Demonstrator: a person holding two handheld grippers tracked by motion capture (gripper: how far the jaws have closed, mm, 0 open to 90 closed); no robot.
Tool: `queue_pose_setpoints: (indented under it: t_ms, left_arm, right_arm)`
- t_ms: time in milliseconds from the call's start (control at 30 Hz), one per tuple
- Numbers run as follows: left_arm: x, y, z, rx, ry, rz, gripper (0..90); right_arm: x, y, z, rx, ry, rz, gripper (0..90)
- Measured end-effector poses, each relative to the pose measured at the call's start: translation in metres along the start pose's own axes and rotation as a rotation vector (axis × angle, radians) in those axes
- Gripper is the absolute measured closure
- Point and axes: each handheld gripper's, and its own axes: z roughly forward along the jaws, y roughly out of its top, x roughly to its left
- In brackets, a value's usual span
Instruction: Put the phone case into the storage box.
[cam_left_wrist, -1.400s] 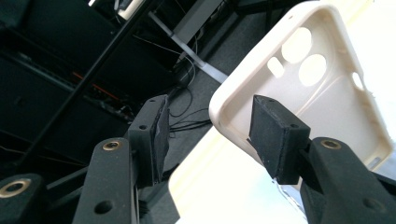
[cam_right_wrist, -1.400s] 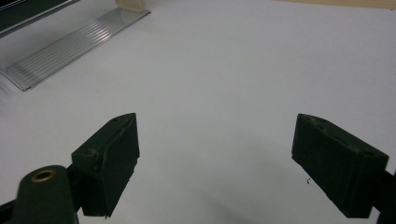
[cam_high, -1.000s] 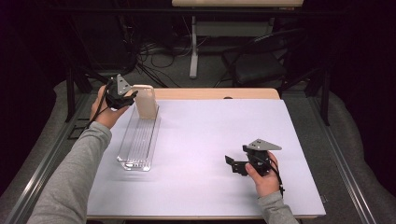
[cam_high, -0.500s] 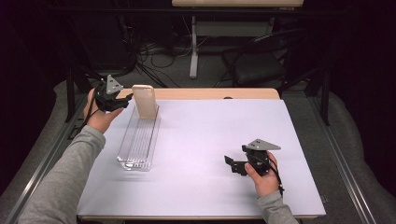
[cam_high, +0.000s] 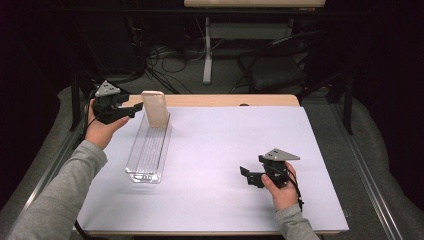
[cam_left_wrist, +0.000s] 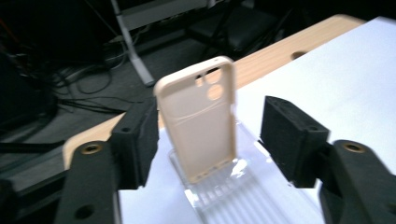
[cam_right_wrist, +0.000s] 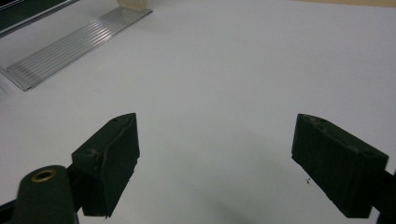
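White table (cam_high: 210, 150) carries my clear slotted rack (cam_high: 147, 152), a beige phone case (cam_high: 155, 108) upright at its far end. My left gripper (cam_high: 131, 109), jaws just opening, sits beside the case without touching; my right gripper (cam_high: 246, 175) gapes wide, well apart from the rack.

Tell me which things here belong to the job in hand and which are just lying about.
Part of the job:
- phone case, standing upright in the rack
- clear slotted rack
- left hand-held gripper, jaws just opened, clear of the case

Just lying about:
- right hand-held gripper, open over bare table
- cables on the floor

Phone case (cam_high: 155, 108) upright in clear rack (cam_high: 148, 150) (left gripper (cam_high: 131, 111) just beside)
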Motion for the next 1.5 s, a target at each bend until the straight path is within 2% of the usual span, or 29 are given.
queue_pose_setpoints:
  t_ms: [67,167,267,533,633,800,900,967,1133,1267,1333,1400,1500]
  left_arm:
    - [-0.002,-0.001,-0.003,-0.010,-0.048,-0.034,29.8]
    - [-0.007,-0.001,-0.006,-0.014,-0.096,-0.064,24.4]
    - [-0.013,-0.003,-0.010,-0.044,-0.144,-0.090,23.3]
    - [-0.029,-0.005,-0.017,-0.036,-0.219,-0.087,23.3]
    - [-0.034,-0.006,-0.019,-0.056,-0.252,-0.111,22.1]
    - [-0.043,-0.010,-0.024,-0.076,-0.281,-0.159,22.1]
    - [-0.050,-0.013,-0.026,-0.069,-0.294,-0.121,18.4]
    - [-0.055,-0.016,-0.027,-0.083,-0.322,-0.131,16.4]
    - [-0.069,-0.027,-0.029,-0.118,-0.343,-0.148,15.4]
    - [-0.080,-0.038,-0.027,-0.096,-0.321,-0.101,15.0]
    - [-0.086,-0.044,-0.026,-0.069,-0.319,-0.087,15.0]
    - [-0.091,-0.050,-0.023,-0.063,-0.319,-0.087,15.0]
    - [-0.098,-0.059,-0.021,-0.081,-0.321,-0.093,15.0]
  right_arm:
    - [0.000,0.000,0.000,-0.002,0.000,-0.002,14.4]
    - [0.000,0.000,0.000,-0.003,-0.003,-0.002,14.4]
    - [0.000,0.000,0.000,-0.003,-0.005,-0.002,14.4]
    - [0.000,0.000,0.000,-0.001,-0.007,-0.008,14.4]
    - [0.000,0.000,-0.001,-0.001,-0.007,-0.011,14.4]
    - [0.000,0.000,-0.001,-0.002,-0.010,-0.008,14.3]
    - [0.001,0.000,-0.001,-0.002,-0.010,-0.015,14.4]
    - [0.001,0.000,-0.001,-0.004,-0.010,-0.017,14.4]
    - [0.001,0.000,-0.001,-0.006,-0.013,-0.014,14.3]
    - [0.001,0.000,-0.002,-0.007,-0.015,-0.019,14.4]
    - [0.001,0.000,-0.003,-0.007,-0.019,-0.023,14.4]
    - [0.000,0.000,-0.003,-0.007,-0.019,-0.021,14.3]
    - [0.000,0.000,-0.003,-0.005,-0.024,-0.030,14.3]
